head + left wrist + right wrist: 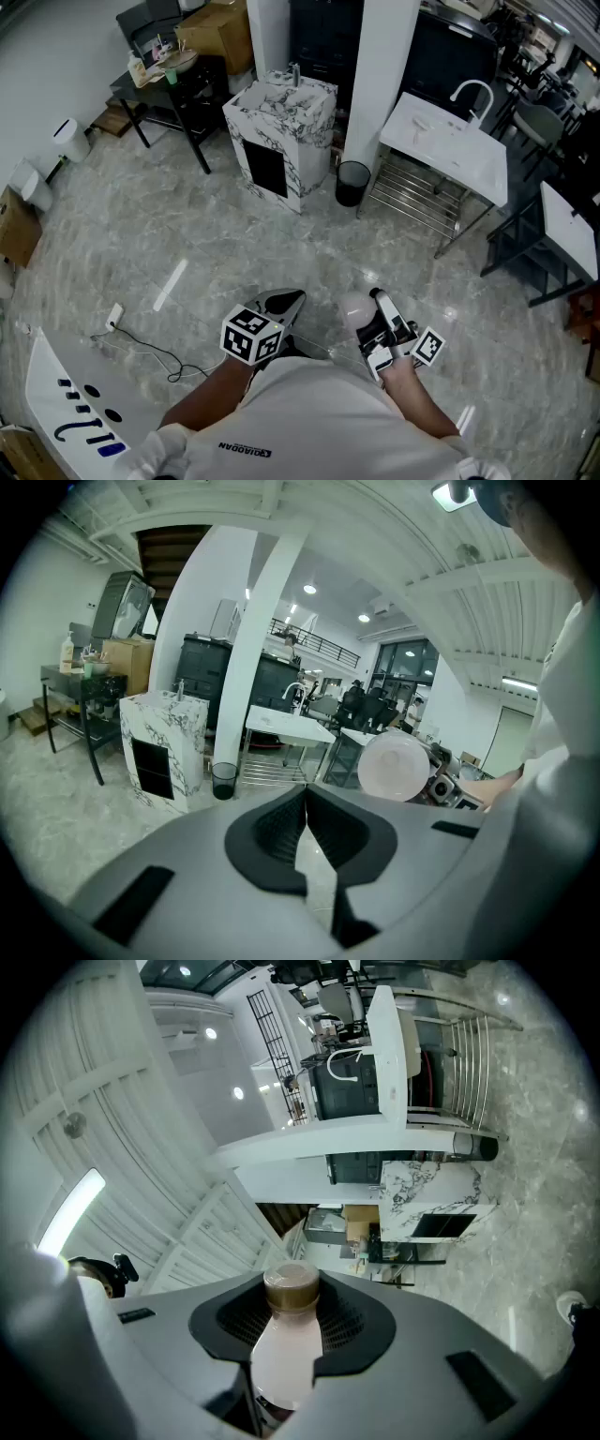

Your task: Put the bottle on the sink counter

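Note:
My right gripper [379, 315] is shut on a pale bottle [355, 313] with a brown cap [291, 1287]. Its pads clamp the bottle's neck and shoulder [285, 1340]. The bottle's round bottom [394, 766] faces the left gripper view. My left gripper [290, 299] hangs beside it over the floor, shut [305, 801] with nothing in it. Across the floor stand a white sink counter [441, 142] with a curved faucet [472, 92] and a marble-patterned sink cabinet [281, 117], both well away from the grippers.
A black bin [352, 183] sits between the marble cabinet and a wire rack [412, 195] under the white counter. A black table [173, 84] with clutter and cardboard boxes [217, 33] stands at the back left. A cable [141, 349] lies on the floor at left.

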Tool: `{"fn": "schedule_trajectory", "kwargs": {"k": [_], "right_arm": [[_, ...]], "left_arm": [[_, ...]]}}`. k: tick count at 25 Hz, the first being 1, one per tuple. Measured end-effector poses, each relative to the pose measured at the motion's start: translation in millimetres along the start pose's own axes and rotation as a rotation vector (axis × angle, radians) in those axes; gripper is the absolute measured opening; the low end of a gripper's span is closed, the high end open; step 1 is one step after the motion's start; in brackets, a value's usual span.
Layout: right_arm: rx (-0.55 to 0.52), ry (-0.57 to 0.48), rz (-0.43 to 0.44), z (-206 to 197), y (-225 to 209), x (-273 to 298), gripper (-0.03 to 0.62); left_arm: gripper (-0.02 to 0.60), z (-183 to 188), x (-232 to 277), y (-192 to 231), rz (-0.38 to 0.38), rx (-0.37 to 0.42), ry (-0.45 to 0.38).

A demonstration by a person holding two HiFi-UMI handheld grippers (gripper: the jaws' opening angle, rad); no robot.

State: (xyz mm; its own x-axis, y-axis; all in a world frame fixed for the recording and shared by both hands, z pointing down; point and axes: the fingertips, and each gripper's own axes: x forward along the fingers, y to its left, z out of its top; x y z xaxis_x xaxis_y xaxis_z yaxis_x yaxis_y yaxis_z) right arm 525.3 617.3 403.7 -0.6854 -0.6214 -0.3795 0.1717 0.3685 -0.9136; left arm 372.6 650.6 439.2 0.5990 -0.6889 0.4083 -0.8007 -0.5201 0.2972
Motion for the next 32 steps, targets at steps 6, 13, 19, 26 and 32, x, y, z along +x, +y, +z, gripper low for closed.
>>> {"fn": "schedule_trajectory", "kwargs": {"k": [6,13,19,26,32], "right_arm": [[-0.004,0.007,-0.009,-5.9,-1.6,4.2,0.152],[-0.002,0.012,0.003,-10.2,-0.6,8.3,0.152],[0.029,-0.024,0.079,-6.3,8.3,8.8,0.152],[0.036,-0.015,0.018,-11.5,-10.3,7.7,0.152],[0.045,0.005,0.010,-16.2,-18.9,28.1,0.152]], "left_arm": [[0.015,1.6,-8.2,-1.6,-0.001,0.008,-0.008],[0.015,-3.0,-10.1,-0.1,0.007,0.003,-0.007],[0.015,-9.6,-7.1,2.0,-0.006,-0.009,0.010],[0.015,-12.7,-7.5,12.7,0.005,-0.025,0.011],[0.015,-10.5,-12.6,31.0,0.025,-0.041,0.010]]}}
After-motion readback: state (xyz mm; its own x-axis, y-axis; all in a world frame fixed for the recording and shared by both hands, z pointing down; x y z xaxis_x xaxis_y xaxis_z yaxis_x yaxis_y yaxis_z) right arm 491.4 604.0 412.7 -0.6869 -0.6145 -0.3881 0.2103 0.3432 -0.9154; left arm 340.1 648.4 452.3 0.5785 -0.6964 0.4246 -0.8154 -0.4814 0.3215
